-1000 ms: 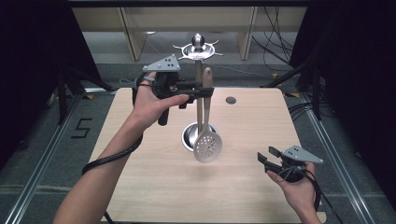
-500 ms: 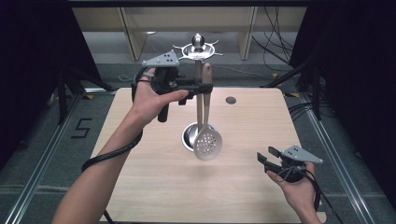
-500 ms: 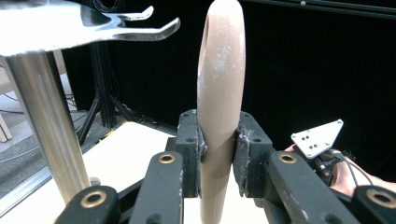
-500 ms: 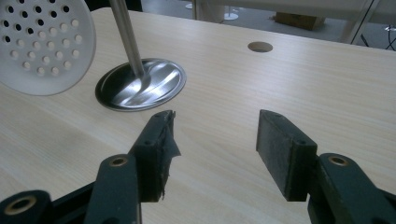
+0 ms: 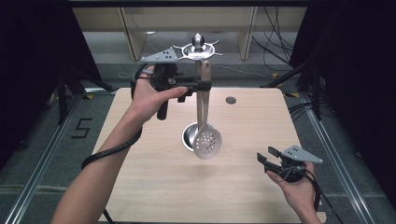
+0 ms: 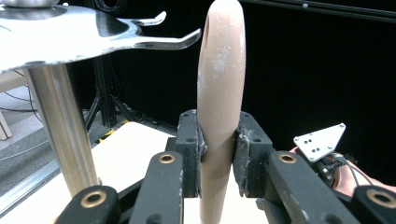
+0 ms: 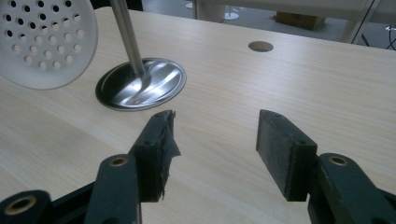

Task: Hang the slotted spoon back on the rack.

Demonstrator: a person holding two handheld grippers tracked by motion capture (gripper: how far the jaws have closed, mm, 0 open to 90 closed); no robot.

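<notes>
Skimmer held at rack.
Left gripper (image 5: 201, 86) clamps the skimmer (image 5: 204, 126) by its beige handle; perforated round bowl hangs at 6 o'clock, above the rack's steel base (image 5: 188, 136). Right gripper (image 5: 264, 157) jaws apart, empty.

Even overhead light falls on the pale desk (image 5: 154, 182) in the high view, while the surroundings on both sides sink into near black. Shadows on the wood are faint and soft. The metal stand (image 5: 198, 46) catches bright glints, and its round base (image 7: 140, 84) shows streaky white glare in the right gripper view. There the near claw (image 7: 212, 140) is a little soft, the wood grain crisp. In the left gripper view the wooden handle (image 6: 219, 116) is sharp against a black background, and the hooked top plate (image 6: 70, 37) gleams, slightly blurred.
</notes>
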